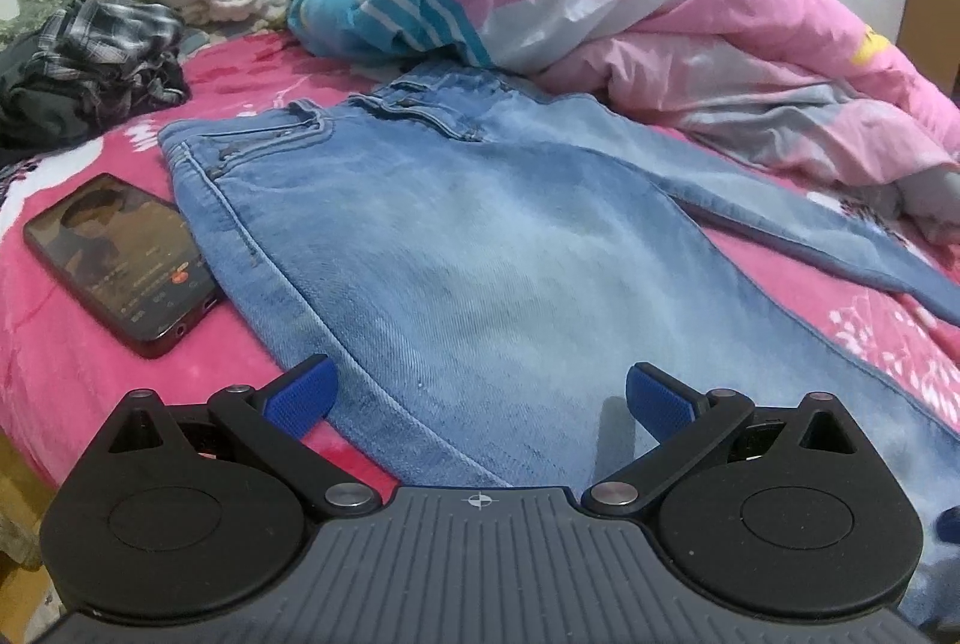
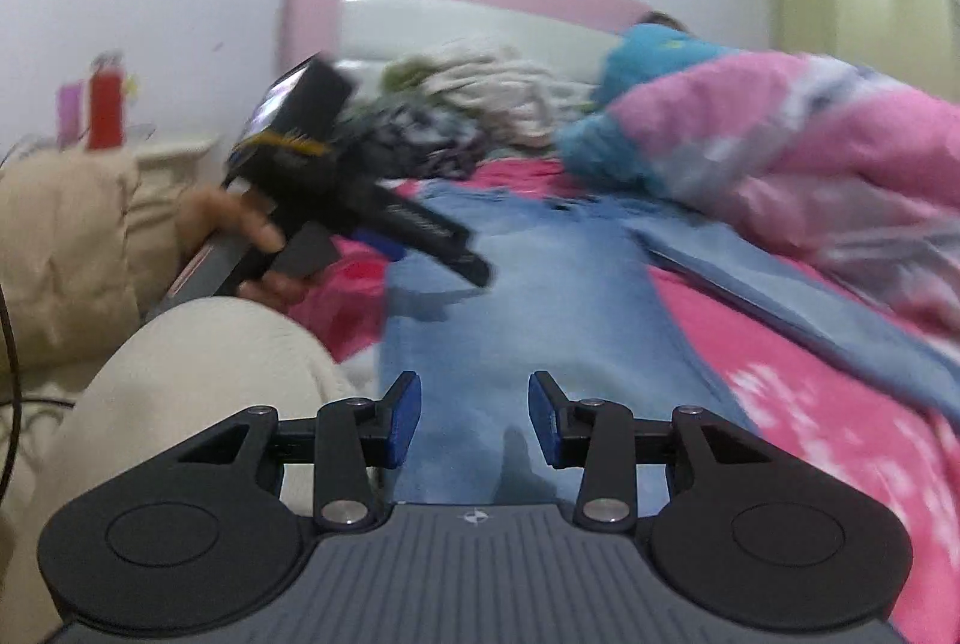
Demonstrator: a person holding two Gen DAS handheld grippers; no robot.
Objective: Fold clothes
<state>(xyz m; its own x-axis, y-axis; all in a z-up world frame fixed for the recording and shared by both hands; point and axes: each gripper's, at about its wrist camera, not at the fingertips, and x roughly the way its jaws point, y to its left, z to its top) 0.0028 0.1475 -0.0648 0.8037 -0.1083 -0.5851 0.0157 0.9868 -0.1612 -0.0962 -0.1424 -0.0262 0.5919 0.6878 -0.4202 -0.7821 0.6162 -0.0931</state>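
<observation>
With the faded light-blue denim jeans [image 1: 480,236] lying flat on the pink bed [image 1: 72,368], our left gripper [image 1: 478,395] wide open and right gripper [image 2: 474,419] half-open, both empty, we should pinch one leg's hem squarely.

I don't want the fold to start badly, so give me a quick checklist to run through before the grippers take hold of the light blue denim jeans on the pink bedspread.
1. Light blue denim jeans lie spread flat: ok, legs apart, one angled off.
2. Left gripper open, empty: ok.
3. Right gripper open, nothing between its pads: ok.
4. Black smartphone clear of the denim: not ok, it sits against the side seam.
5. Pink and teal quilt off the jeans: not ok, it crowds the waistband.
6. Leg hems reachable: cannot tell, out of view.
</observation>
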